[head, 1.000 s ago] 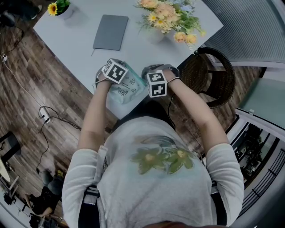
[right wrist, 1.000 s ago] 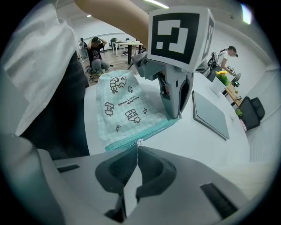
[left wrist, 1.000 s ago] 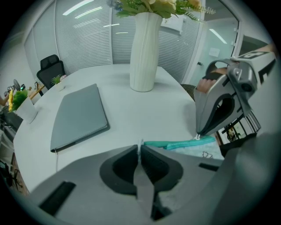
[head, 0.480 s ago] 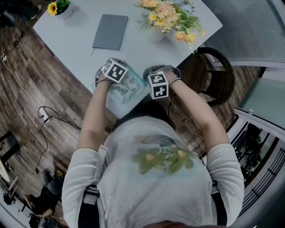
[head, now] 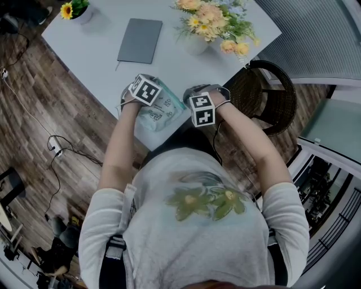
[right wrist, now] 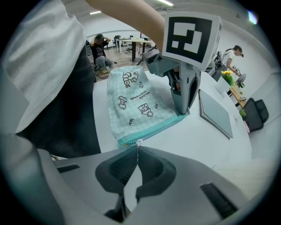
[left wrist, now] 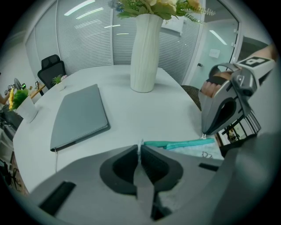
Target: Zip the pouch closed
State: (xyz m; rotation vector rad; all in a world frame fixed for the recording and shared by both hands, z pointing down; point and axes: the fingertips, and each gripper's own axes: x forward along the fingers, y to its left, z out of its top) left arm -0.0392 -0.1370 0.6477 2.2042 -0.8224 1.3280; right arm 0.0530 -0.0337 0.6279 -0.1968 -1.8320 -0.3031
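A mint checked pouch (right wrist: pixel 136 99) with cartoon prints lies at the near edge of the white table (head: pixel 96 62), between my two grippers. Its teal zipper (left wrist: pixel 180 144) runs along the far side. My left gripper (left wrist: pixel 139 151) is shut on the thin white end of the pouch at the zipper's left end. My right gripper (right wrist: pixel 137 148) is shut on the small zipper pull (right wrist: pixel 138 142) at the pouch's right corner. In the head view only the pouch (head: pixel 163 113) and the two marker cubes (head: pixel 145 90) (head: pixel 202 109) show; the fingertips are hidden beneath them.
A grey notebook (head: pixel 140 40) lies further back on the table. A white vase of flowers (head: pixel 197 42) stands behind the pouch, and a small sunflower pot (head: pixel 76 10) sits at the far left corner. A dark wicker chair (head: pixel 271 96) stands right of the table.
My right gripper has crept slightly to the right with the zipper pull. The left gripper and the pouch stay where they were.
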